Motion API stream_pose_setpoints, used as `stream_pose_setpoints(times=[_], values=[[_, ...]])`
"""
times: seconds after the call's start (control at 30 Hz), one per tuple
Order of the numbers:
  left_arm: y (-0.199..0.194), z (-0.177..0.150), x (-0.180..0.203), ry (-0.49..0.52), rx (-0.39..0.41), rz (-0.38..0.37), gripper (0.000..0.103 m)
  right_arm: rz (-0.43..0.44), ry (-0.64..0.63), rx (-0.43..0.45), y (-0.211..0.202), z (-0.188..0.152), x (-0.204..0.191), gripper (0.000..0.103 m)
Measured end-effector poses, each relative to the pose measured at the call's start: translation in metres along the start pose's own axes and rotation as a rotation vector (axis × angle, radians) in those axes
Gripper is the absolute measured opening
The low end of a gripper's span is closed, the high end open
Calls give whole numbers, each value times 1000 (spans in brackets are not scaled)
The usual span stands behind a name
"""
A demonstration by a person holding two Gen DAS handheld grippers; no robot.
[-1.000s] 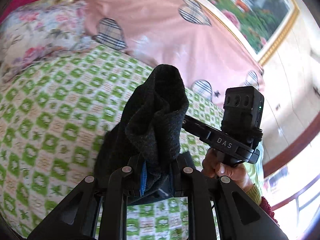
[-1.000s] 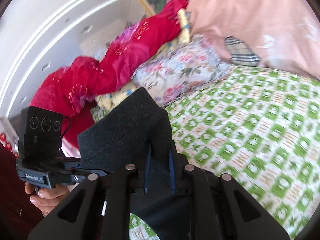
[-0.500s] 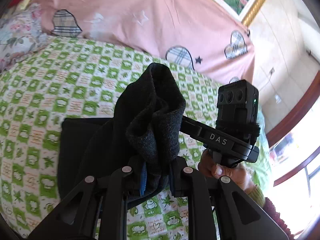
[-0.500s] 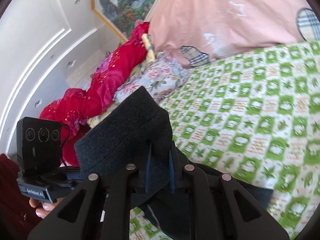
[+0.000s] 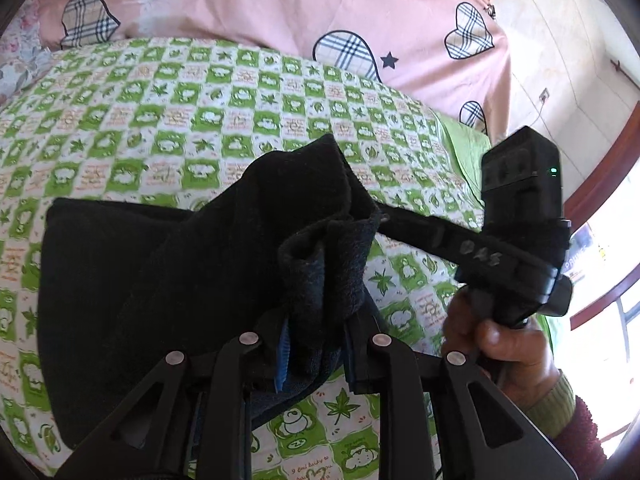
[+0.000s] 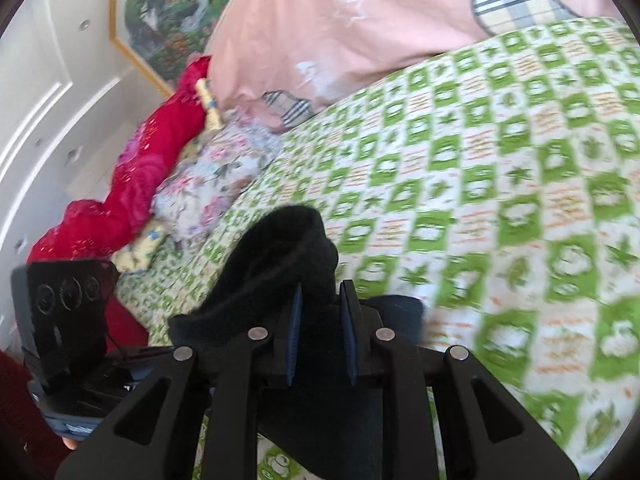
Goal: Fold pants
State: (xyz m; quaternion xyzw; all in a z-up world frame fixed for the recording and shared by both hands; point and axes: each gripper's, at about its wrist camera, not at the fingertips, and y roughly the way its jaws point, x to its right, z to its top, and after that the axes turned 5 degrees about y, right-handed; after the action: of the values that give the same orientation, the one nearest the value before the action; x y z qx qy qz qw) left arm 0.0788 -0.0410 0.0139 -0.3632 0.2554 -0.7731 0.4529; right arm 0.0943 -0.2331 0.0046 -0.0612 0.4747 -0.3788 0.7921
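Observation:
The dark grey pants (image 5: 132,280) lie partly spread on the green-checked bedsheet (image 5: 168,112), with one end bunched up. My left gripper (image 5: 316,344) is shut on that bunched end, and cloth sticks up between its fingers. My right gripper (image 6: 320,336) is shut on another fold of the pants (image 6: 280,256), just above the sheet (image 6: 500,208). In the left wrist view the right gripper's body (image 5: 516,240) and the hand holding it show at the right. In the right wrist view the left gripper's body (image 6: 64,320) shows at the lower left.
A pink quilt with plaid hearts (image 5: 280,4) lies along the far side of the bed. A floral pillow (image 6: 208,184) and a red blanket (image 6: 132,184) lie at the head end. A framed picture (image 6: 168,12) hangs on the wall. A window (image 5: 600,280) is at right.
Both grippers have come down toward the bed with the pants end still held. More of the pants now lies flat on the sheet, and the views have tilted down.

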Motion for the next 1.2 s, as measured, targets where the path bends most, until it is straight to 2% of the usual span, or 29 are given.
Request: stream_pose_setpoints(times=[0.07,0.13,0.2,0.27,0.37,0.5,0.73,0.87,1.13,1.2], values=[[1,-2,1,9,-3,-22,28,-23,23,23,-9,-2,3,22],[0,-3,2,21,-9,-49,35,-64,29,45,-15,-4,2,33],[-2,-4,5,36,-12,-72,47,-94,44,80,-23,-7,-1,55],[-7,-4,5,41,-7,-95,50,-92,58,111,-29,-10,-4,60],[-18,-5,2,44,-2,-113,56,-108,88,156,-40,-14,-9,64],[-39,-10,-14,1,35,-106,63,-143,89,204,-49,-22,-20,67],[-70,-16,-55,-106,69,-61,63,-193,68,221,-40,-32,-44,74],[-86,-18,-73,-134,92,-4,64,-231,55,234,-37,-39,-54,77],[-95,-23,-98,-190,101,56,67,-387,9,270,-33,-52,-80,81],[-93,-24,-102,-203,92,62,68,-417,11,290,-34,-55,-84,85]])
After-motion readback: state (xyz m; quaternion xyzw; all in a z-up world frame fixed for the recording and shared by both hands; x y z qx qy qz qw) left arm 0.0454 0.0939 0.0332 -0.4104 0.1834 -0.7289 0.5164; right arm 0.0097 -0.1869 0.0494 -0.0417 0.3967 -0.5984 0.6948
